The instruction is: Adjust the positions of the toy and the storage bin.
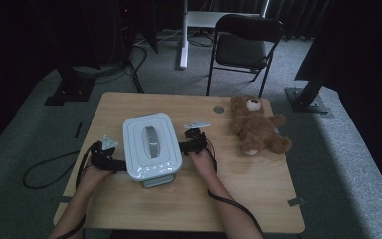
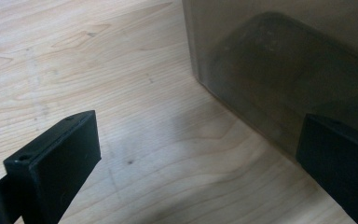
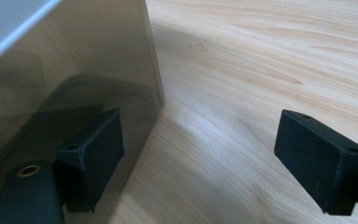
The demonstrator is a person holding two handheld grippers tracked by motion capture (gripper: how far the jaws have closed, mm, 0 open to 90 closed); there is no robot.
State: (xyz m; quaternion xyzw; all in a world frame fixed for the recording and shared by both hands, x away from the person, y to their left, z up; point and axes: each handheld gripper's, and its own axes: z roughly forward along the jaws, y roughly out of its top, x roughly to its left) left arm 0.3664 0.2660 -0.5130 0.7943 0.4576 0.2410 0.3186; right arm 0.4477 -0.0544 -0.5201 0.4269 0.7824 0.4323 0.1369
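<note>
The lidded container (image 1: pixel 152 146) sits mid-table (image 1: pixel 258 194) between both grippers — left gripper (image 2: pixel 196 154) and right gripper (image 3: pixel 200 154) gape open, empty. Its smoky wall hides the contents; no legible writing.

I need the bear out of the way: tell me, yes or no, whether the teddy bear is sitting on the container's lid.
No, the teddy bear lies on the table, apart from the lidded container.

Black claws (image 1: pixel 122 166), grey plates, trailing black cables
</note>
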